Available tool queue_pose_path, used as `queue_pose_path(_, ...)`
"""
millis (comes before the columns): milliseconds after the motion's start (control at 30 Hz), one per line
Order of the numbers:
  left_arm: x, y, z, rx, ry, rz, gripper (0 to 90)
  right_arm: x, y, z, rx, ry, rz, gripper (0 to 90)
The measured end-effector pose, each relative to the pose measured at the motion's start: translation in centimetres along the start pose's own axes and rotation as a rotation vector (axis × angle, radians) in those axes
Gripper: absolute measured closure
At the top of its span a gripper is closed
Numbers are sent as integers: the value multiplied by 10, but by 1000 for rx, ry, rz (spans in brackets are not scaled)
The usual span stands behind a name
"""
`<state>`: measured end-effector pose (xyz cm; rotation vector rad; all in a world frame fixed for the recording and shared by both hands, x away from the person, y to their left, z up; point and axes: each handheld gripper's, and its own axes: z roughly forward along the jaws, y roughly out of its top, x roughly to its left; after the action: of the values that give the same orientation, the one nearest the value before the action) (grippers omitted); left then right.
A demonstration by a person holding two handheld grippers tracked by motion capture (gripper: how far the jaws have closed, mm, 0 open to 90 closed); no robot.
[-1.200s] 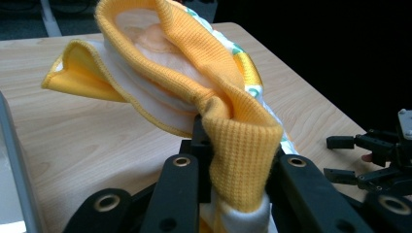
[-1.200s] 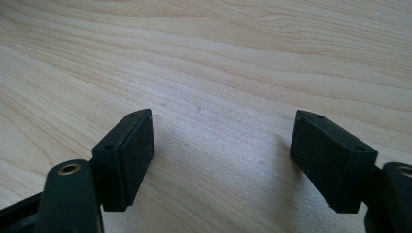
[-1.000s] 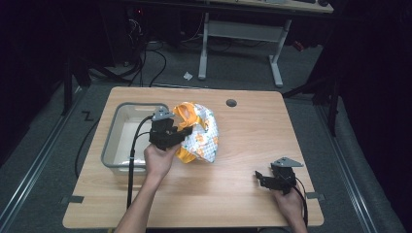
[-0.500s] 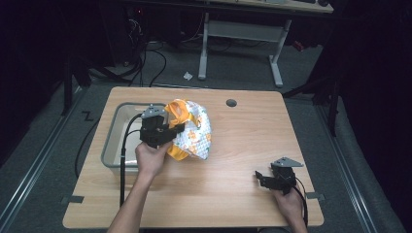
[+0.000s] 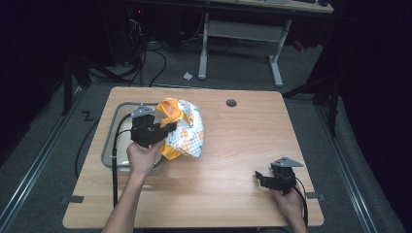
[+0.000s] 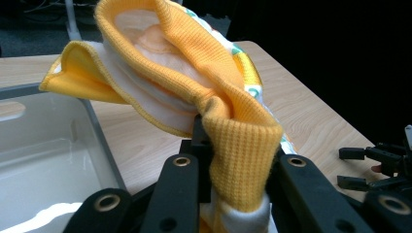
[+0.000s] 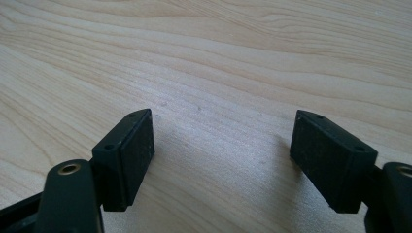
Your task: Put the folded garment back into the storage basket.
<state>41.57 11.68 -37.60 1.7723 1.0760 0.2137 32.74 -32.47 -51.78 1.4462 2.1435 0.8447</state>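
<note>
A yellow-and-white patterned cloth [image 5: 184, 130] hangs bunched from my left gripper [image 5: 167, 127], which is shut on its yellow ribbed edge [image 6: 238, 145] and holds it up beside the grey tray [image 5: 111, 145]. In the left gripper view the cloth's folds [image 6: 165, 58] rise above the jaws, with the tray's wall [image 6: 99, 136] at the left. My right gripper [image 5: 261, 178] rests low at the table's front right, open. Its two black pads [image 7: 131, 145] stand wide apart over bare wood with nothing between them.
The wooden table [image 5: 243, 141] has a round cable hole [image 5: 231, 103] near its back edge. Cables and a desk frame [image 5: 238, 34] lie on the floor beyond. A black cable [image 5: 115, 160] trails from the left gripper along the forearm.
My left gripper has carried the cloth to the left, from the table's middle toward the tray. The right gripper has stayed where it was.
</note>
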Motion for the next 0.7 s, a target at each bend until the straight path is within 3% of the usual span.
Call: queue_pose_path(700, 24, 1, -25, -24, 44, -7, 775, 0, 0, 0, 0, 0, 0, 244)
